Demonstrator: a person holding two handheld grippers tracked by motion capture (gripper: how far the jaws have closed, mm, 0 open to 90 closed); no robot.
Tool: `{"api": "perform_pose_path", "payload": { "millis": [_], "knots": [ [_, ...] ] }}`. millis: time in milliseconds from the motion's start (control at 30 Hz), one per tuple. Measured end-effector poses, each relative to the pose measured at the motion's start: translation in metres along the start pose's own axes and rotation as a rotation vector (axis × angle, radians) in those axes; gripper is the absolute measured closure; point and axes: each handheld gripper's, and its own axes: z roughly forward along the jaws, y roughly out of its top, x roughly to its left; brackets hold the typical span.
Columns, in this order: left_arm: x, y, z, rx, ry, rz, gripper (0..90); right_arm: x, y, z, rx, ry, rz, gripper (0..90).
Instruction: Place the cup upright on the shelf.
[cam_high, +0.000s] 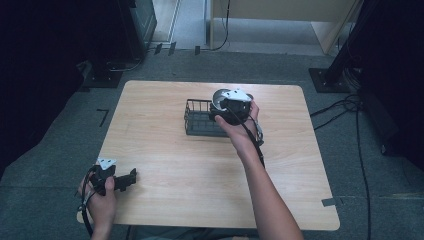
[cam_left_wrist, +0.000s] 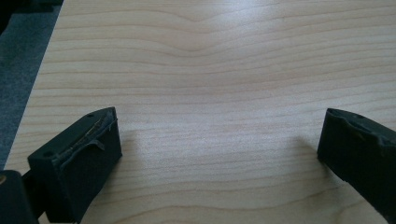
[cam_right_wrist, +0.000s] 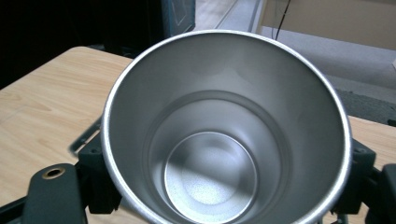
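Observation:
A shiny steel cup sits between my right gripper's jaws, which are shut on its sides; I look straight into its empty inside. In the high view the right gripper holds the cup just above the right end of a black wire basket at the table's middle back. My left gripper rests at the table's front left corner. Its jaws stand wide open over bare wood in the left gripper view, with nothing between them.
The wooden table has rounded corners and a broad bare front half. Dark stands and cables lie on the grey carpet around it. A black cable trails from each gripper along the forearm.

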Motion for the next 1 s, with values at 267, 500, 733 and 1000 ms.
{"api": "perform_pose_path", "payload": {
  "millis": [267,500,733,1000],
  "knots": [
    [0.000,0.000,0.000,0.000,0.000,0.000,0.0,-0.015,-0.005,0.018,0.032,-0.042,0.017,18.3],
    [0.000,0.000,0.000,0.000,0.000,0.000,0.0,-0.024,-0.011,0.027,0.039,-0.078,0.038,18.3],
    [0.000,0.000,0.000,0.000,0.000,0.000,0.0,-0.029,-0.022,0.038,0.082,-0.092,0.039,18.3],
    [0.000,0.000,0.000,0.000,0.000,0.000,0.0,-0.032,-0.033,0.047,0.123,-0.094,0.037,18.3]
  ]
}}
